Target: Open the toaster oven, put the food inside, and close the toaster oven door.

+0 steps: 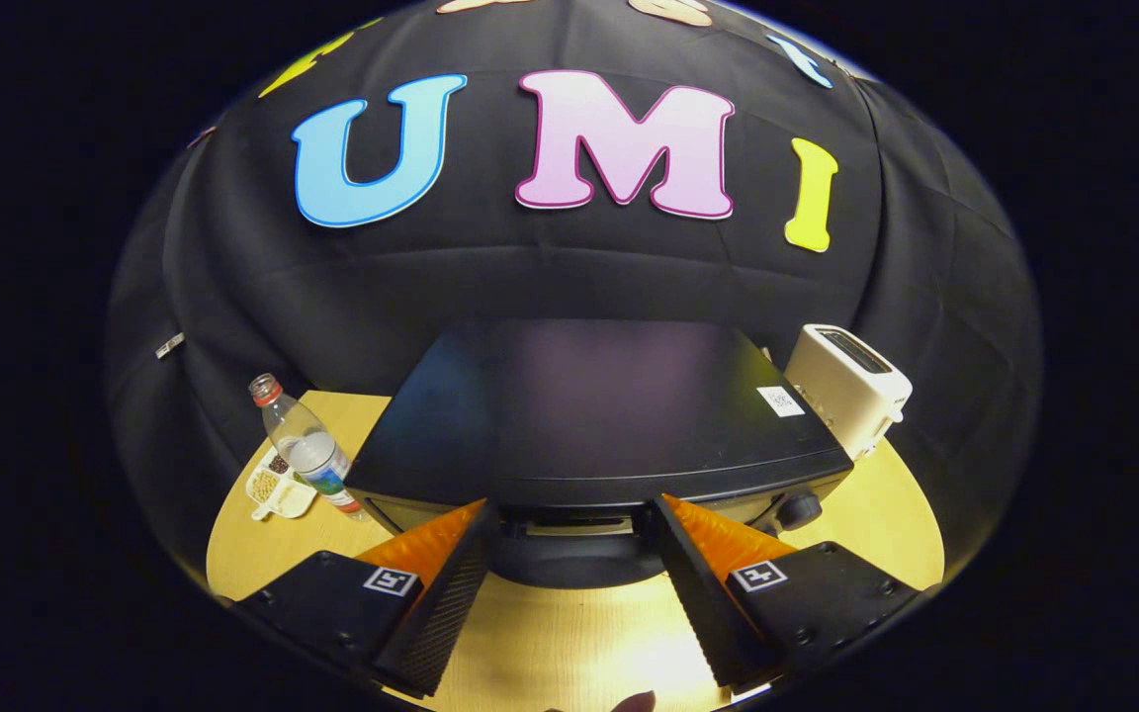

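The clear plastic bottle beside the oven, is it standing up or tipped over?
Upright. The bottle stands on the wooden table, cap uppermost, left of the toaster oven. The gripper is open.

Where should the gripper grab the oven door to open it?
Probably the handle, the bar across the top front of the oven. It sits just ahead of the open gripper, between the fingers. Come from the front, slightly above, fingers above and below the bar.
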A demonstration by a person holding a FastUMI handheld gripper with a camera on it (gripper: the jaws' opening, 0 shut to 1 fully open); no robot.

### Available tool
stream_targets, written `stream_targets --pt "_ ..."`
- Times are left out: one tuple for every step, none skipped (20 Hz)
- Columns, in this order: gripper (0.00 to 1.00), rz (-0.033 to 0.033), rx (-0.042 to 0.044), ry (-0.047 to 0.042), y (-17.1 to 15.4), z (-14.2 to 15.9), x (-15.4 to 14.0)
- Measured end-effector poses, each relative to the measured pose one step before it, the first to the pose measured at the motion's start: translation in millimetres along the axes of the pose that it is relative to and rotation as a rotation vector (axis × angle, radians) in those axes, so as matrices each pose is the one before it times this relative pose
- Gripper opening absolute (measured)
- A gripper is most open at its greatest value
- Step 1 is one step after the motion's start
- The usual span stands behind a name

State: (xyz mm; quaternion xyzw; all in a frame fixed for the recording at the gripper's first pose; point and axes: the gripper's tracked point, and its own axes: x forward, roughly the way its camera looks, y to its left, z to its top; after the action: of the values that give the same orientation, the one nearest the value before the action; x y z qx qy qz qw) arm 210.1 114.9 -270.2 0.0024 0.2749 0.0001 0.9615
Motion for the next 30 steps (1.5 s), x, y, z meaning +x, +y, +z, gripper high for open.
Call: stream_targets --pt "0.99 0.00276 0.01359 0.00193 -0.86 -1.53 0.25" --pt "0.98 0.00063 -0.00216 -0.00654 -1.68 -0.21 0.59" --pt "0.98 -0.00012 -0.00737 -0.00386 -0.60 -1.57 -2.57" --pt "0.98 -0.00085 0.00051 -0.00307 -0.67 -2.81 -1.61" --pt "0.98 -0.00026 0.00539 -0.00130 -0.43 -4.32 -4.06" --pt "0.98 0.00015 0.00534 -0.00356 0.78 -6.48 -8.96" --pt "0.98 0.00147 -0.00039 -0.00048 -0.63 -6.00 -6.59" --pt "0.98 0.00087 0.00061 -0.00027 -1.29 -7.15 -5.68" --pt "0.98 0.00046 0.00094 0.00277 -0.72 -7.94 -6.16" --pt "0.98 0.00012 0.00164 0.00458 -0.60 -8.61 -5.16" --pt "0.98 0.00026 0.00028 0.00520 -0.98 -8.66 -4.43" --pt "0.98 0.00238 -0.00263 0.00949 -0.35 -10.19 -4.77" --pt "0.98 0.00214 -0.00107 0.01396 -1.33 -12.83 -3.94" --pt "0.98 0.00021 0.00145 0.01719 -1.95 -12.45 -2.85" --pt "0.98 0.00265 0.00714 0.01705 -1.26 -12.05 -2.41" --pt "0.98 -0.00026 0.00613 0.01474 -0.08 -10.73 -1.11" --pt "0.98 0.00182 0.00063 0.02255 -0.99 -11.28 -0.39" --pt "0.98 0.00150 0.00068 0.02912 -0.83 -12.87 0.18" --pt "0.98 -0.00304 -0.00097 0.02967 -2.50 -11.86 1.31" --pt "0.98 -0.00197 0.00305 0.02700 -2.13 -9.58 0.85" --pt "0.98 0.00167 0.00488 0.02153 -1.49 -7.38 0.20" --pt "0.98 0.00260 0.00135 0.01283 -1.02 -4.48 -0.93" --pt "0.98 0.00657 -0.00536 0.00786 -1.21 -2.23 -1.72" --pt "0.98 0.00665 -0.00753 0.00348 -1.87 0.32 -3.43" --pt "0.98 0.02100 0.00185 0.00727 -0.56 0.59 -6.10" --pt "0.98 0.01983 0.00642 0.00953 -2.89 0.47 -7.93" --pt "0.98 0.02638 0.00816 0.01418 -3.28 1.68 -10.48" --pt "0.98 0.02301 0.00040 0.01630 -5.18 3.01 -10.56" --pt "0.98 0.01224 -0.01034 0.02672 -9.94 2.30 -10.97" --pt "0.98 0.02128 -0.01128 0.03297 -11.20 0.19 -9.70"
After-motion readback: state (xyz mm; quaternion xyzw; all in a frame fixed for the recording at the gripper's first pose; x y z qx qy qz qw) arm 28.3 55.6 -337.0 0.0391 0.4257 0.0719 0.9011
